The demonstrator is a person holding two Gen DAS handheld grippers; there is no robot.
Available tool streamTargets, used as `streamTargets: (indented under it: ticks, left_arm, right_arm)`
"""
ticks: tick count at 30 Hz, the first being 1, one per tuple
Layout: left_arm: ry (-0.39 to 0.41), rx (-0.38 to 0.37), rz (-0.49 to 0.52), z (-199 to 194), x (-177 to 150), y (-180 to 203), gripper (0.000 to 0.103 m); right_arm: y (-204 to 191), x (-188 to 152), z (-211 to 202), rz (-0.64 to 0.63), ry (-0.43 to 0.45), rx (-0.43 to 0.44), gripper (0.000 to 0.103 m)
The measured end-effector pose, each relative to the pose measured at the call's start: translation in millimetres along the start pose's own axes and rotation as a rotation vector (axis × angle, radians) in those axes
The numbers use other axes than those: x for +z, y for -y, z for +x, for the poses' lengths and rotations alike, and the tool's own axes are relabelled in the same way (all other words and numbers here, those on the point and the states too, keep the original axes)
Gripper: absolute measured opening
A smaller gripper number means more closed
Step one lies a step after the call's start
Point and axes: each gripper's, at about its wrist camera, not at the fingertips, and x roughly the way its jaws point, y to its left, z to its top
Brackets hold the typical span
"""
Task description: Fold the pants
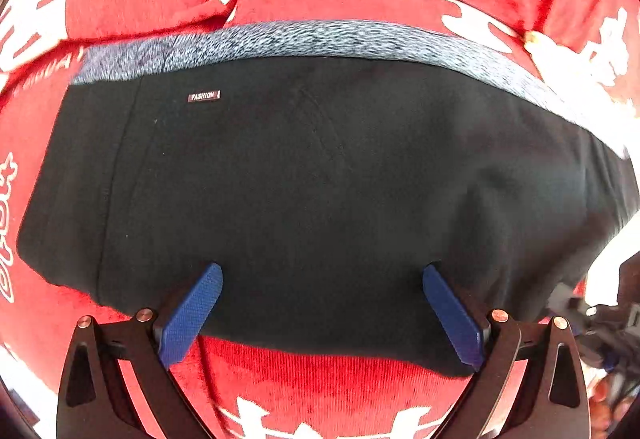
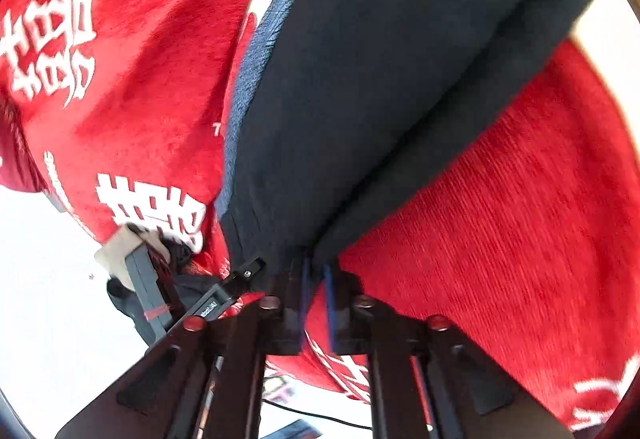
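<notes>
Lying flat on a red blanket (image 1: 340, 371) printed with white characters: one pair of black pants (image 1: 320, 175), already doubled into a compact block.

Item detail: a grey-blue heathered waistband (image 1: 320, 39) runs along the far edge in the left wrist view; a small "FASHION" label (image 1: 204, 96) sits far left on the top layer. Long axis of the block runs left to right across that view.

Left gripper (image 1: 322, 279): blue pads spread wide, holding nothing, poised over the near edge of the pants, roughly at mid-length. The cloth lies directly ahead of it and beneath the fingertips; whether the pads touch the fabric cannot be told.

Right gripper (image 2: 316, 279): pads drawn narrow, pinching a corner of the pants (image 2: 380, 79) at the end of the block. In its view the cloth stretches away up and to the right, with the waistband (image 2: 256, 79) along its left side.

Judgement: the right gripper already has its hold at one end; the left, nearer the middle of the near edge, would need to close on that edge before the next fold across the long axis. Blur in the right view suggests motion.
</notes>
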Motion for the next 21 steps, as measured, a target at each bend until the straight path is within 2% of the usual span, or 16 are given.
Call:
streamTargets:
  ticks: [1, 2, 3, 4, 6, 8, 10, 12, 16, 17, 18, 19, 21]
  left_arm:
    - [0.001, 0.02, 0.022, 1, -4, 2, 0.101]
    - [0.001, 0.028, 0.041, 6, -10, 2, 0.102]
    - [0.02, 0.019, 0.033, 6, -13, 1, 0.102]
    - [0.023, 0.01, 0.024, 6, -13, 0, 0.102]
    - [0.018, 0.005, 0.014, 6, -13, -2, 0.102]
    - [0.02, 0.006, 0.018, 7, -12, -2, 0.102]
    - [0.019, -0.006, 0.012, 8, -9, -4, 0.102]
    - [0.018, -0.017, 0.003, 4, -13, -5, 0.102]
    - [0.022, -0.032, -0.001, 5, -10, -5, 0.102]
    - [0.024, -0.04, -0.004, 2, -12, -9, 0.102]
    - [0.024, -0.044, -0.006, 5, -14, -13, 0.102]
    - [0.024, -0.047, -0.006, 6, -13, -14, 0.102]
    - [0.024, -0.041, 0.001, 2, -14, -10, 0.102]
  right_arm:
    - [8, -3, 3, 0.014, -0.001, -0.037, 0.004]
    - [27, -5, 4, 0.075, -0.002, -0.034, 0.003]
    - [37, -6, 3, 0.134, 0.004, 0.03, 0.003]
    - [39, -7, 1, 0.152, 0.001, 0.058, 0.003]
    - [26, -9, -4, 0.085, -0.028, 0.053, 0.005]
    - [10, -10, -5, 0.031, -0.07, 0.085, 0.008]
    - [-3, -8, 0, 0.001, -0.072, 0.091, 0.033]
    - [-10, -1, 9, -0.004, -0.068, 0.088, 0.047]
    - [-7, 8, 31, 0.025, -0.08, 0.05, 0.046]
    - [-5, 12, 33, 0.061, -0.079, 0.063, 0.041]
    - [-6, 13, 33, 0.076, -0.075, 0.052, 0.011]
    - [-8, 15, 33, 0.072, -0.073, 0.022, 0.009]
    - [-18, 10, 24, 0.028, -0.057, 0.042, 0.009]
